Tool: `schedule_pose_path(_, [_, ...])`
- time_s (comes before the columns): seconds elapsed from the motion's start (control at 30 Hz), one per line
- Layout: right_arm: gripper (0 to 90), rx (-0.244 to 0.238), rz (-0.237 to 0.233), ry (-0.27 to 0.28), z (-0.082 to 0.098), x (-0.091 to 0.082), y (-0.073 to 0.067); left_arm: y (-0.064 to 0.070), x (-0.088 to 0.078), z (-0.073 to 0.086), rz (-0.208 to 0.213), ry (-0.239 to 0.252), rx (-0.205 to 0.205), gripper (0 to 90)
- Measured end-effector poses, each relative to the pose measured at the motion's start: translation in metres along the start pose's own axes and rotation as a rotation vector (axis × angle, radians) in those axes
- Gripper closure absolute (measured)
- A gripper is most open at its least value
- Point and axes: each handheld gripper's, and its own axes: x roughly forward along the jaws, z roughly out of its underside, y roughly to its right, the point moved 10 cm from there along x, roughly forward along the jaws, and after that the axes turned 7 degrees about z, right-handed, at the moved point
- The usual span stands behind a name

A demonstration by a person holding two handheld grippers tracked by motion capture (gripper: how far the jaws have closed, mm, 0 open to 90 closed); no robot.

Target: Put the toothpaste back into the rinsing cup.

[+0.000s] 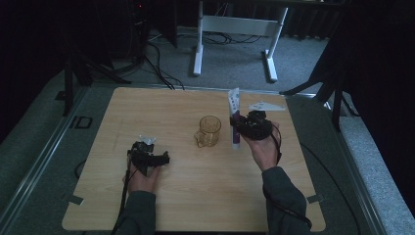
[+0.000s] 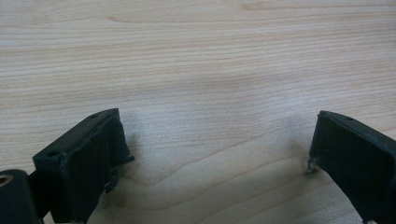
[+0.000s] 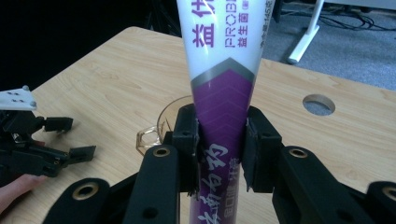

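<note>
Clamping the toothpaste tube upright, the right gripper hangs just beside the amber cup (left gripper gapes wide, well apart).

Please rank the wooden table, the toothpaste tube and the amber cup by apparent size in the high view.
1. wooden table, by far the largest.
2. toothpaste tube, upright, shut in the right gripper.
3. amber cup, shorter than the tube but wider, so these two are close.
</note>
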Motion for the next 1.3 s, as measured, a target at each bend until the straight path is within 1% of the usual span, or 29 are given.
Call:
schedule_pose_path(0.1, [70.4, 0.01, -0.001, 0.016, -0.003, 0.001, -0.001, 0.0, 0.0, 0.0, 0.001, 0.0, -0.001, 2.8])
schedule_pose_path(0.27, [70.4, 0.012, 0.001, 0.026, -0.008, 0.003, -0.002, 0.0, 0.0, 0.0, 0.0, 0.0, -0.001, 2.8])
schedule_pose_path(0.5, [70.4, 0.021, -0.008, 0.042, -0.014, 0.004, -0.004, 0.0, 0.0, 0.0, 0.0, 0.0, -0.001, 2.8])
schedule_pose_path(0.7, [70.4, 0.024, -0.011, 0.045, -0.018, 0.007, -0.006, 0.0, 0.0, 0.0, 0.001, 0.0, -0.001, 2.8])
schedule_pose_path(0.87, [70.4, 0.035, -0.014, 0.054, -0.021, 0.009, -0.007, 0.0, 0.0, 0.0, 0.001, 0.001, -0.001, 2.8])
schedule_pose_path(1.03, [70.4, 0.034, -0.012, 0.059, -0.024, 0.01, -0.008, 0.0, 0.0, 0.0, 0.001, 0.001, -0.002, 2.8])
schedule_pose_path(1.3, [70.4, 0.057, -0.03, 0.066, -0.029, 0.015, -0.01, 0.0, 0.0, 0.0, 0.001, 0.0, -0.001, 2.8])
